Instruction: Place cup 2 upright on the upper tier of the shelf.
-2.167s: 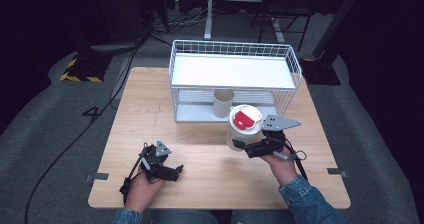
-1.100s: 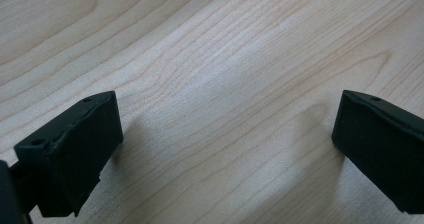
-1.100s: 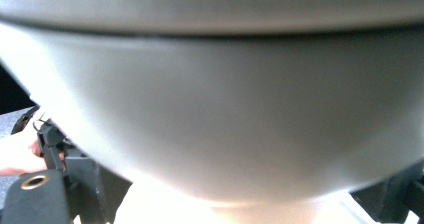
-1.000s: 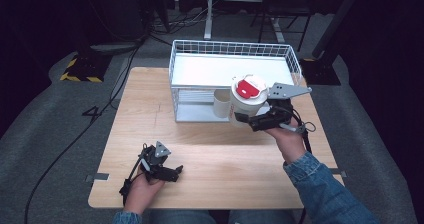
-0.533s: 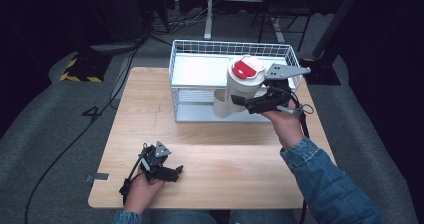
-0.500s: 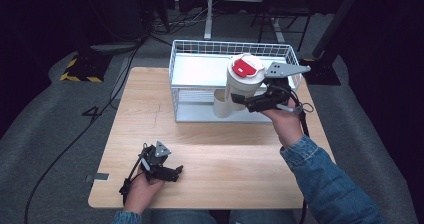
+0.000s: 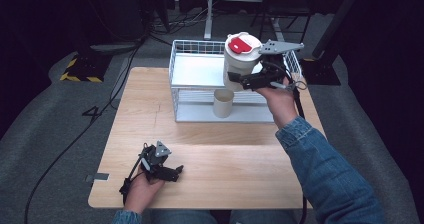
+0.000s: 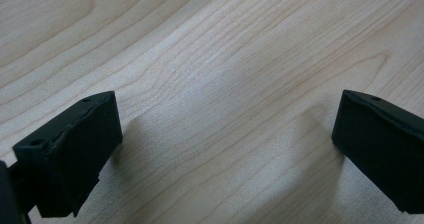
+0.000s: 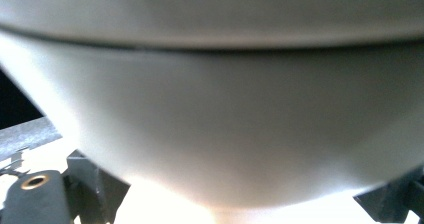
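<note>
Fingers [image 7: 239,79] grip white jar [image 7: 239,59]; no legible label.

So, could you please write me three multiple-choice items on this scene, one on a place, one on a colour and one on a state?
1. Where is the white lidded cup?
A. Flat on the table
B. Held above the wire rack's top shelf
C. On the floor

2. What colour is the tab on the cup's lid?
A. Blue
B. Green
C. Red

3. How do the left gripper's jaws stand?
A. Wide apart over bare wood
B. Shut on a cup
C. Shut on a cable

Answers:
1 B: in the high view the right gripper holds the cup over the white wire rack, clear of the shelf; a second, open cup stands on the lower level.
2 C: the lid carries a red tab.
3 A: the left gripper shows both jaws far apart, with wooden table between them.
</note>
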{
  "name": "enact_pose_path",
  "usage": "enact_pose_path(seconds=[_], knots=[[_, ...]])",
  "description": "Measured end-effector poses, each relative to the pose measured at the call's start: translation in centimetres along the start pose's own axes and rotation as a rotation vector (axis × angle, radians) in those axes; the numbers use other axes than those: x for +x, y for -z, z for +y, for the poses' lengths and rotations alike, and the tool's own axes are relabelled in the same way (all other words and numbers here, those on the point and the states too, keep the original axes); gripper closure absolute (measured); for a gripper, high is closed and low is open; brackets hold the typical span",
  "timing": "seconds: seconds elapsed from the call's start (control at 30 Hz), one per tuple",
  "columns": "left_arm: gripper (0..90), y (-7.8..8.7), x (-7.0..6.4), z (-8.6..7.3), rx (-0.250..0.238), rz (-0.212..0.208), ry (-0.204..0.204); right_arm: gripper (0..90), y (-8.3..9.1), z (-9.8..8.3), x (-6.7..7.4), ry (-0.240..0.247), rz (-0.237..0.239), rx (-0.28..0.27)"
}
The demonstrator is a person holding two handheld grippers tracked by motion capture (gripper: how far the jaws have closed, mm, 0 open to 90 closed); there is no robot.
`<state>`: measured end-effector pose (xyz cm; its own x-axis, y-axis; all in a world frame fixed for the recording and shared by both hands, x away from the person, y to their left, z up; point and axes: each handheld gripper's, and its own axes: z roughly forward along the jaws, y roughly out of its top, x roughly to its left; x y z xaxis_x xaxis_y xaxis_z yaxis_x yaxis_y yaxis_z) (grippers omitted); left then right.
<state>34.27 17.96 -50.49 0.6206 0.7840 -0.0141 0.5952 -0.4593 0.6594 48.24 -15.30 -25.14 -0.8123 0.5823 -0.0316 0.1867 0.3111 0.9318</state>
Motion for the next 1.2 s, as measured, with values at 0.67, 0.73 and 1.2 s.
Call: enact_pose_path(seconds=[0.67,0.73,1.2], knots=[[0.3,0.0,0.0,0.0,0.0,-0.001,0.001,12.3,-3.5,1.3,-4.0,-0.004,-0.124,0.044],[0.2,0.0,0.0,0.0,0.0,0.001,0.001,12.3,-3.7,1.2,-4.4,-0.017,-0.126,0.044],[0.2,0.0,0.0,0.0,-0.005,-0.002,0.002,12.3,-4.6,-0.3,-7.0,-0.121,-0.138,0.068]])
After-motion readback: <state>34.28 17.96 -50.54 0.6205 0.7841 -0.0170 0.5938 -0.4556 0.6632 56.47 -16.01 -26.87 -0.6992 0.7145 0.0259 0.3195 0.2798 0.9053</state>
